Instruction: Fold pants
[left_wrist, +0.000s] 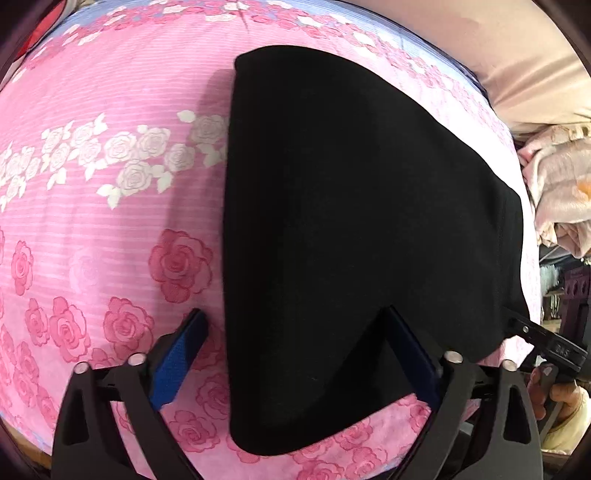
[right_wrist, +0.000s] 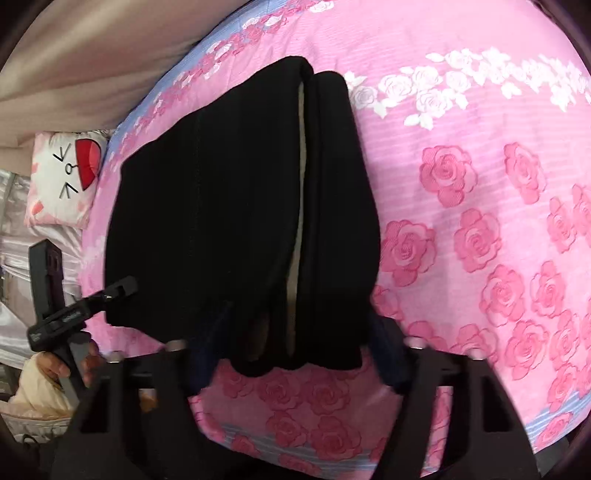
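The black pants (left_wrist: 351, 229) lie folded in a thick bundle on the pink rose-print bedspread (left_wrist: 110, 229). My left gripper (left_wrist: 295, 354) is open, its blue-padded fingers (left_wrist: 177, 362) straddling the bundle's left edge near the front. In the right wrist view the pants (right_wrist: 236, 221) show stacked folded layers with a pale lining strip between them. My right gripper (right_wrist: 295, 354) is open, its fingers either side of the bundle's near end. The other gripper's tip (left_wrist: 543, 343) touches the bundle's right corner; it also shows in the right wrist view (right_wrist: 110, 291).
A beige wall or headboard (left_wrist: 517, 55) runs along the far side of the bed. Pale crumpled bedding (left_wrist: 561, 192) sits at the right. A white cat-face pillow (right_wrist: 66, 177) lies at the bed's left end. The bedspread (right_wrist: 480, 221) extends right of the pants.
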